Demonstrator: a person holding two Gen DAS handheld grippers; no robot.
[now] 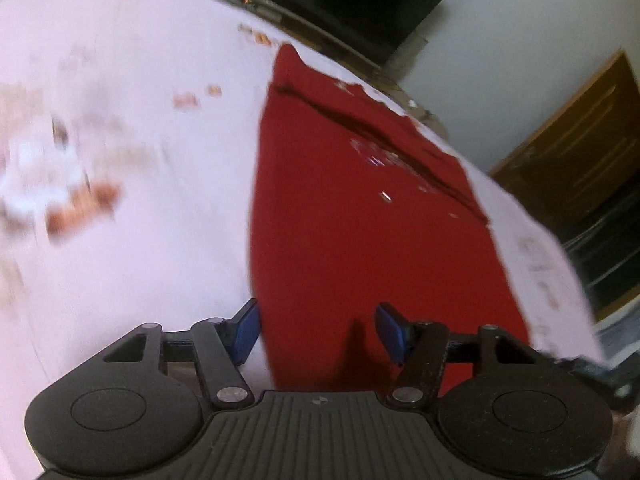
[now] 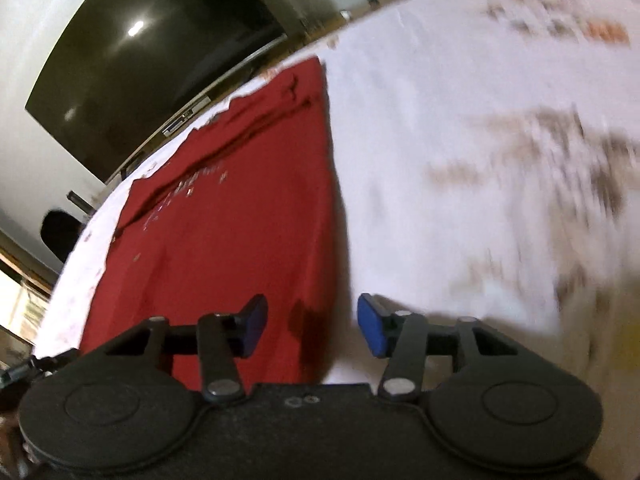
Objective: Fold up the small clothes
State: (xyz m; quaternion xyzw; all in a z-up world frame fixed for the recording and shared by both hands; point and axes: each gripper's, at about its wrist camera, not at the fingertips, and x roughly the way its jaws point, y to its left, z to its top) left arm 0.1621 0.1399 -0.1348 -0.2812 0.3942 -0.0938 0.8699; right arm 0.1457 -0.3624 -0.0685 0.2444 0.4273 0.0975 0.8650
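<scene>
Left gripper (image 1: 316,330): jaws stood apart, empty, straddling the shirt's near left edge.
Right gripper (image 2: 311,326): likewise parted, empty, over the near right edge.
Red shirt (image 1: 352,216): lay flat ahead on the white sheet (image 1: 140,200).
Risk: uneven pinches would probably skew the fold.

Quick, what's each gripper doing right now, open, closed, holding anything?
Left gripper: open, holding nothing, above the near left edge of the red garment.
Right gripper: open, holding nothing, above the garment's near right edge.

Domestic room: a large dark television screen (image 2: 152,80) against a pale wall, a wooden door (image 1: 580,136), and a patterned white bedsheet (image 2: 460,160).
</scene>
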